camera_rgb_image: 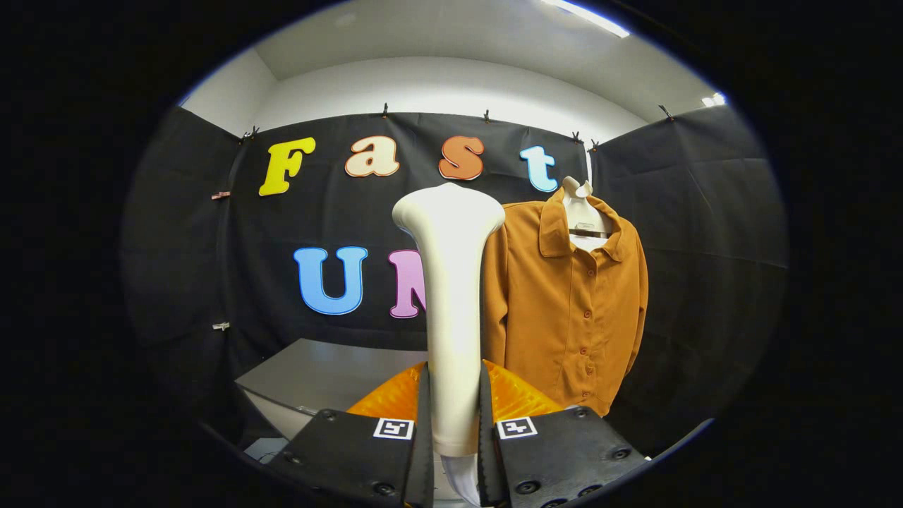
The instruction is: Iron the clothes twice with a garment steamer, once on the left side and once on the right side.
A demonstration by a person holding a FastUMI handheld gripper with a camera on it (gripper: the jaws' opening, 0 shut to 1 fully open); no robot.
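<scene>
Tool [455,423] clamps steamer [451,282] upright; orange shirt [564,310] hangs beyond, right; grey table [317,374] left.

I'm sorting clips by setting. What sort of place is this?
Likely a staged test booth, not a home: black cloth walls, a shirt hung on display, and the gripper shut on a steamer before it.

One steamer [451,296] stands clamped between the two fingers [422,430] of one claw [453,441] — both press on its handle. One shirt [564,296] hangs on one hanger [584,212] beyond the fingers, with five buttons visible down its front. One worktop [317,374] — and two square markers [393,428], one on each finger.
</scene>
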